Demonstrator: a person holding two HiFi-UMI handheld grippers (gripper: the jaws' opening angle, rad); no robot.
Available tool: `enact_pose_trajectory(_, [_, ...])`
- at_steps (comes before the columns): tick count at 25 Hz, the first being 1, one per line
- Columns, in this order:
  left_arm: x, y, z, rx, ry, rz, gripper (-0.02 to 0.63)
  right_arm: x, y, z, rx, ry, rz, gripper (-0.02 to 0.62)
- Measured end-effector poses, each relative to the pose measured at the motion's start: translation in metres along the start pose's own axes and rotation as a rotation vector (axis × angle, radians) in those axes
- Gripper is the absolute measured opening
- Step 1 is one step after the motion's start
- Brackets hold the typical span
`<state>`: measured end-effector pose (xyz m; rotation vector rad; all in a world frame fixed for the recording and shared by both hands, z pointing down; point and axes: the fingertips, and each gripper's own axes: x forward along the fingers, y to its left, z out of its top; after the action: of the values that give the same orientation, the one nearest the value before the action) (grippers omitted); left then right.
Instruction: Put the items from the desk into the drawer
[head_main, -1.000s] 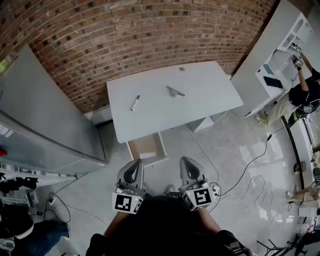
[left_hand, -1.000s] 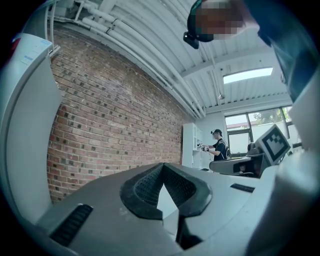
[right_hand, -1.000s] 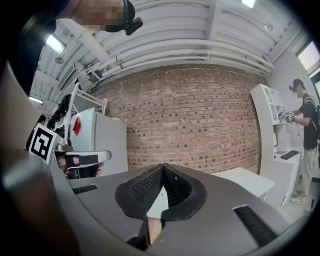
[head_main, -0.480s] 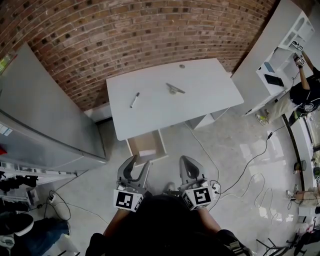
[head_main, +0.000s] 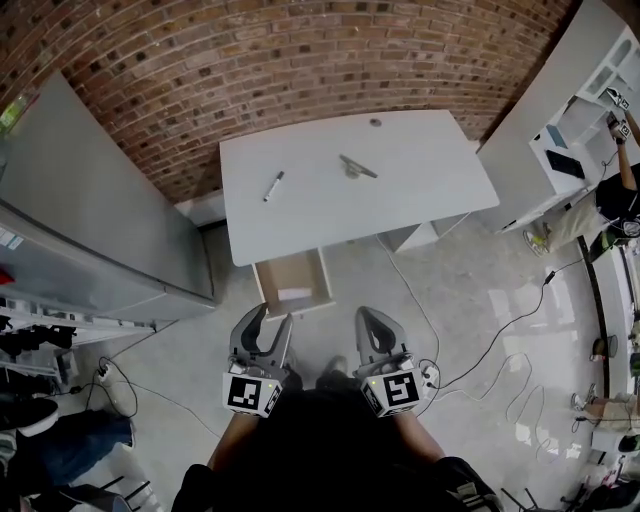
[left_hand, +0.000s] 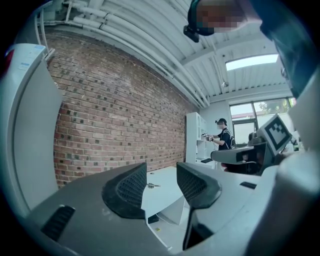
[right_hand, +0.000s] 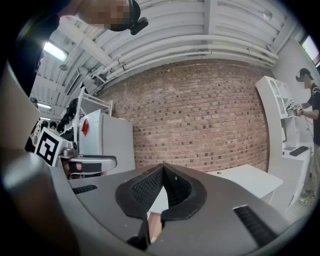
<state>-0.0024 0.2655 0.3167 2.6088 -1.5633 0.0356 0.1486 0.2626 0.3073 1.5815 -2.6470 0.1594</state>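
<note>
Left gripper (left_hand: 161, 174) first: its jaws have just been opening and stand at a middling gap, with nothing between the ribbed black pads, only the far desk showing through. The right gripper (right_hand: 163, 168) has its pads pressed together at the tips, empty too. Both are held level, side by side, in front of the person, well short of the furniture.

Out ahead, the drawer (head_main: 264, 287) is pulled open under the front left corner of the desk (head_main: 420, 185). It's a shallow box with pale wood-toned walls, and something small and white lies on its floor near the front.

On the smooth white desk top, two items wait. A slim pen (head_main: 272, 186), white barrel with a dark tip, lies slantwise toward the left edge. A thin grey tool (head_main: 355, 166), metallic-looking and flat, sits nearer the middle, toward the back edge; its exact kind is too small to tell. A small round dot (head_main: 375, 122) sits at the back edge.

My read: this is the approach, no item picked yet. Next comes stepping up to the front edge and reaching the open left gripper over the pen, lined up across its barrel. It's round and slick, so it may roll on pinching.
</note>
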Motion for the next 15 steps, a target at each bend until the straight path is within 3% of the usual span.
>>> enact_pose_trajectory(9, [0.006,-0.012,-0.005,0.011,0.017,0.098,0.165,0.004,-0.016,-0.006,0.027,-0.008,0.106,-0.003])
enact_pose_trajectory(15, [0.019,0.005,-0.009,0.003,0.028,0.121,0.166,0.025,-0.022,-0.005,0.024,-0.006,0.123,-0.003])
